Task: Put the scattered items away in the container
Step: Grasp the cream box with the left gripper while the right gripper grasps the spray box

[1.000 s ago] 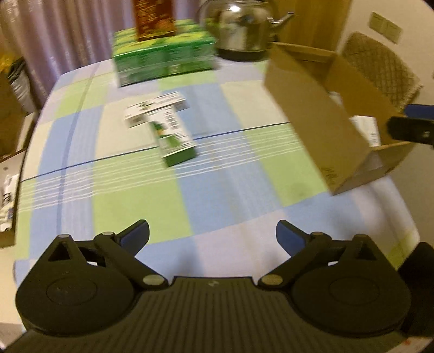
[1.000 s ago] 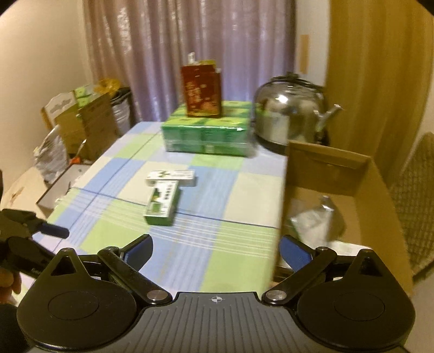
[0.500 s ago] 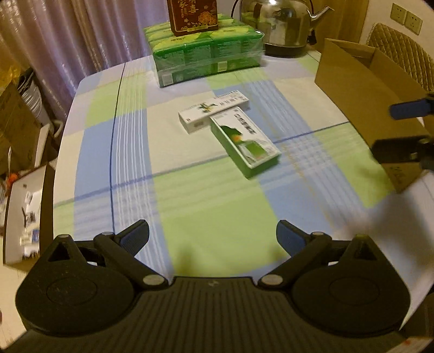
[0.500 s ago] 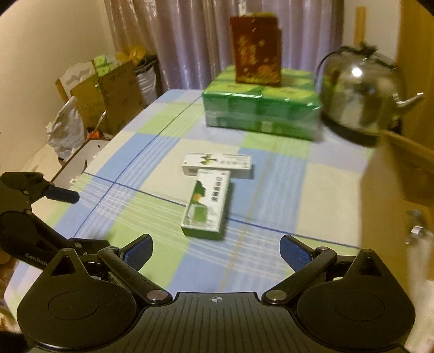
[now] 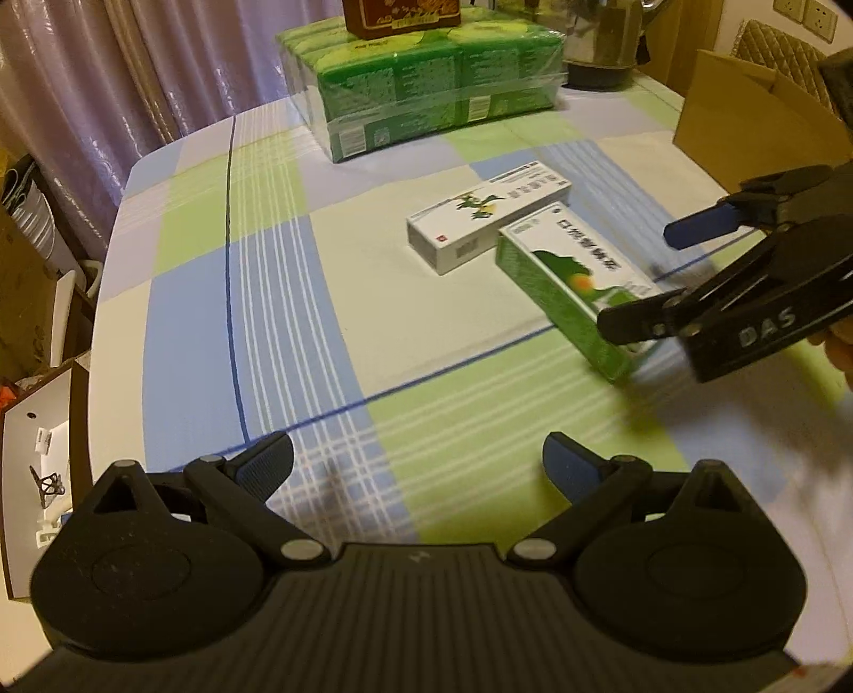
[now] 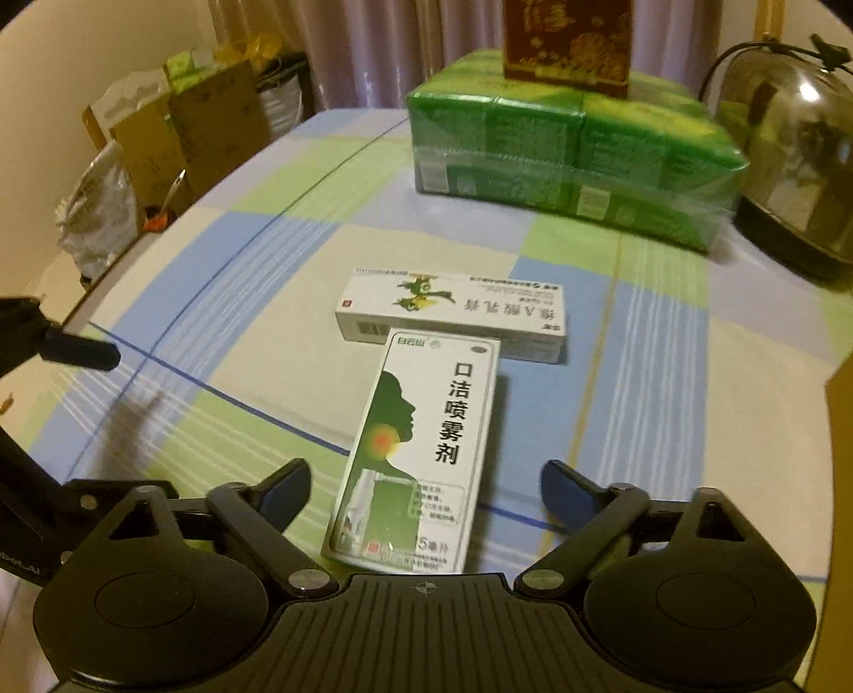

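A green-and-white spray box (image 6: pixel 421 448) lies flat on the checked tablecloth, its far end touching a white ointment box (image 6: pixel 453 314) lying crosswise. My right gripper (image 6: pixel 426 488) is open, its fingers either side of the green box's near end, not touching it. In the left wrist view the green box (image 5: pixel 570 282) and white box (image 5: pixel 488 216) lie to the right, with the right gripper (image 5: pixel 661 277) over the green box. My left gripper (image 5: pixel 418 461) is open and empty above the near cloth. The cardboard box (image 5: pixel 746 117) stands at the far right.
A shrink-wrapped green pack (image 6: pixel 570 154) with a red-brown carton (image 6: pixel 568 37) on top stands at the back. A steel kettle (image 6: pixel 794 176) is at the back right. Cardboard boxes and bags (image 6: pixel 176 138) sit on the floor past the left table edge.
My right gripper moved forward and down from beside the cardboard box until its open fingers straddle the green box. My left gripper swung left and closer to the table.
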The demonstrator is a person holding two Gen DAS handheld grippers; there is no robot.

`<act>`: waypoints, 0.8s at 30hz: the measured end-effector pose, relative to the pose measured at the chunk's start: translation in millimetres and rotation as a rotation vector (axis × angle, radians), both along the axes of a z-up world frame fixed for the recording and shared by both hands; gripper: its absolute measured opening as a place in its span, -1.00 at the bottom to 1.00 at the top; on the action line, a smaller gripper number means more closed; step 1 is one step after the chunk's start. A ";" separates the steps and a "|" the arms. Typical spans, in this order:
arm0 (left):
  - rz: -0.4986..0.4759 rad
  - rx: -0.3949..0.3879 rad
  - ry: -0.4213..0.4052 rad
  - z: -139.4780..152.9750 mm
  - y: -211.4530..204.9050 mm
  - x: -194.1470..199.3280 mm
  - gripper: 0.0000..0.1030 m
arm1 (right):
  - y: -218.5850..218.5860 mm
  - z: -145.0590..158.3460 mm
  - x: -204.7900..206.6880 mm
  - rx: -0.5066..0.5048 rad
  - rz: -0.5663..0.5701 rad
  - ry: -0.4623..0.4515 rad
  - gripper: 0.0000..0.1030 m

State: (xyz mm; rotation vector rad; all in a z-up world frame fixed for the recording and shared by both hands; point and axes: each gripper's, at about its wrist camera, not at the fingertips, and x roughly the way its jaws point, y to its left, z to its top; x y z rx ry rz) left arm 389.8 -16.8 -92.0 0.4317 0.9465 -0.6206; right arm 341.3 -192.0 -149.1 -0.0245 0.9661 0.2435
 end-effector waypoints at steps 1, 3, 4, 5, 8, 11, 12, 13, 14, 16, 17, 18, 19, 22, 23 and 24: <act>-0.001 -0.003 0.001 -2.2 -0.1 3.1 0.90 | 1.2 -1.9 1.4 -0.001 0.005 0.002 0.59; -0.008 -0.003 0.004 -5.5 -2.0 7.9 0.90 | 3.5 -4.8 3.6 -0.014 0.007 0.002 0.50; -0.014 -0.001 0.003 -7.0 -3.5 9.9 0.90 | 4.0 -5.7 4.3 -0.018 0.007 0.003 0.34; -0.020 -0.001 0.002 -7.9 -5.1 11.4 0.89 | 3.6 -6.5 4.5 -0.016 0.009 0.006 0.24; -0.042 0.002 -0.002 -8.4 -12.1 15.6 0.88 | -0.6 -4.4 0.7 -0.026 0.007 0.003 0.02; -0.087 0.020 -0.019 -6.4 -25.2 19.8 0.84 | -12.8 3.6 -5.3 -0.028 -0.016 -0.007 0.02; -0.108 0.024 -0.026 -5.1 -30.3 21.5 0.83 | -17.9 7.1 -8.0 -0.037 -0.027 -0.014 0.02; -0.127 0.028 -0.035 -3.8 -35.7 23.6 0.83 | -23.9 10.6 -10.8 -0.051 -0.042 -0.023 0.02; -0.144 0.032 -0.043 -3.1 -41.7 26.3 0.83 | -30.9 13.6 -13.2 -0.066 -0.057 -0.032 0.02; -0.181 0.036 -0.059 -2.5 -54.5 32.1 0.81 | -44.6 17.5 -15.4 -0.099 -0.091 -0.050 0.02; -0.198 0.034 -0.065 -2.5 -60.6 35.1 0.81 | -52.2 18.2 -14.6 -0.117 -0.112 -0.055 0.02; -0.213 0.034 -0.070 -2.9 -66.5 38.3 0.80 | -59.8 18.0 -11.9 -0.129 -0.134 -0.056 0.02; -0.227 0.034 -0.075 -3.3 -72.9 41.9 0.79 | -67.8 17.0 -7.9 -0.132 -0.157 -0.051 0.02; -0.266 0.035 -0.090 -5.9 -92.0 52.8 0.77 | -83.3 14.0 2.7 -0.122 -0.195 -0.037 0.02; -0.278 0.035 -0.092 -7.1 -97.6 56.4 0.77 | -85.3 12.4 5.3 -0.124 -0.199 -0.035 0.02; -0.286 0.035 -0.094 -8.1 -102.8 59.6 0.75 | -87.3 11.2 7.0 -0.123 -0.201 -0.033 0.02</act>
